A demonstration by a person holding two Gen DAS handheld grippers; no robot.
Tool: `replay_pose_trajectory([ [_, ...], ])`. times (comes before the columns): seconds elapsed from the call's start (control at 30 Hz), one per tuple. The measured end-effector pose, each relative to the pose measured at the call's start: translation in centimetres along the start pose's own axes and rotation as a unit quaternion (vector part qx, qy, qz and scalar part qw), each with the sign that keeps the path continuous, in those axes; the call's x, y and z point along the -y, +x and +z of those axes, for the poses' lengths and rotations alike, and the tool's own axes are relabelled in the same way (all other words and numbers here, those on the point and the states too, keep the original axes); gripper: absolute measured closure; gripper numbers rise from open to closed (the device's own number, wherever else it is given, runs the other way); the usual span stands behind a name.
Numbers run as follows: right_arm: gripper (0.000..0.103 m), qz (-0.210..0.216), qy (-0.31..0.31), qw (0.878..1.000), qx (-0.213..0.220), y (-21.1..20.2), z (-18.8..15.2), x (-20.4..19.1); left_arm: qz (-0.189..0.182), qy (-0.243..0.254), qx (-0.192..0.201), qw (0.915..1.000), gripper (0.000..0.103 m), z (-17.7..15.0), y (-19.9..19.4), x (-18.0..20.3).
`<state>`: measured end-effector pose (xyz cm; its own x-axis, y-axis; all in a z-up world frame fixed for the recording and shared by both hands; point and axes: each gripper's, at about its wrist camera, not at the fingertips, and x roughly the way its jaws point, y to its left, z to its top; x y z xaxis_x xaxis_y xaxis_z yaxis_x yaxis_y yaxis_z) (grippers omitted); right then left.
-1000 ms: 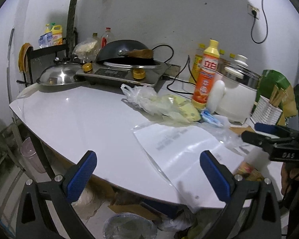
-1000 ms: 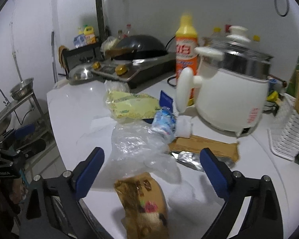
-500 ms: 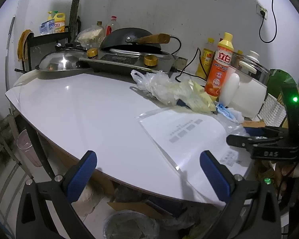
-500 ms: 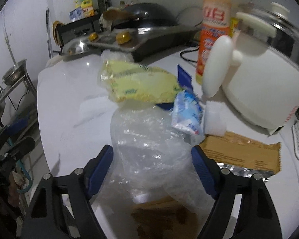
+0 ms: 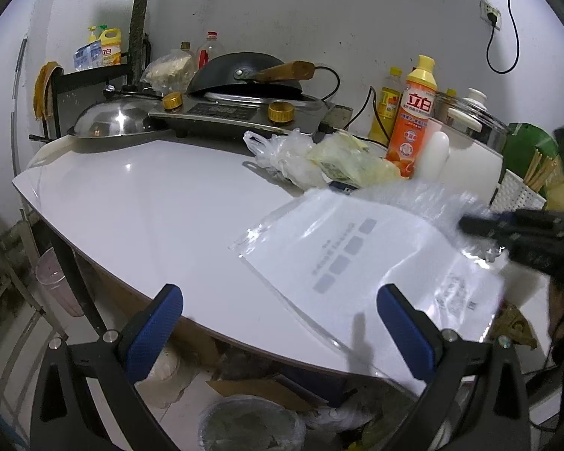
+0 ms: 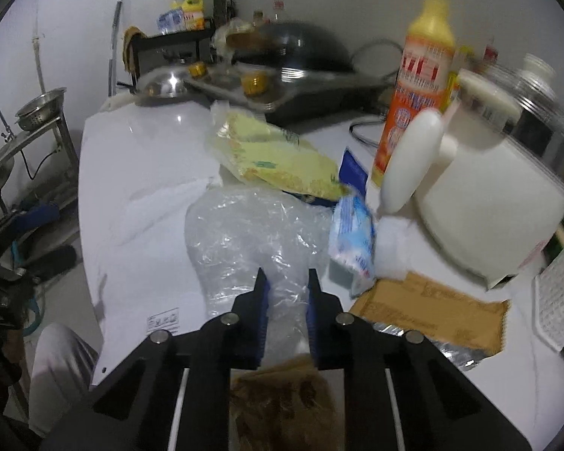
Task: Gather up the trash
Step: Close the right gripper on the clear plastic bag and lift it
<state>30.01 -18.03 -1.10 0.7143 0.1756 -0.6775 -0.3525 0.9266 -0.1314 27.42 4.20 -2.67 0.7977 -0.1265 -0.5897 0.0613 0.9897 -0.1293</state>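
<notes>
The right gripper (image 6: 285, 285) is closing on the crumpled clear plastic bag (image 6: 252, 233); the left gripper (image 5: 278, 329) hangs spread and empty. The pick-up seems underway, and the next move calls for lifting the bag off the surface (image 5: 150, 203).

Bare white tabletop (image 5: 139, 203) open at left, wok lid (image 5: 112, 120), stove (image 5: 237, 112), detergent bottle (image 6: 421, 86), cooker (image 6: 496, 203) crowding back and right

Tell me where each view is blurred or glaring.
Left wrist view: mostly sharp, glare spot on the table, motion smear on the right tool and the clear bag. Right wrist view: blurred throughout, worst on the orange bottle and cooker.
</notes>
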Motion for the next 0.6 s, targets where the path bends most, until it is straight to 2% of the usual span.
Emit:
replay_pose_trajectory([
  [0.27,0.087,0.004,0.019,0.998,0.063,-5.3,0.9,1.8,0.007,0.011,0.002,0.9999,0.0,0.5,-0.6,1.1],
  [0.6,0.087,0.011,0.045,0.992,0.117,-11.0,-1.0,4.4,0.016,0.033,0.006,0.9993,0.0,3.1,-0.3,1.8],
])
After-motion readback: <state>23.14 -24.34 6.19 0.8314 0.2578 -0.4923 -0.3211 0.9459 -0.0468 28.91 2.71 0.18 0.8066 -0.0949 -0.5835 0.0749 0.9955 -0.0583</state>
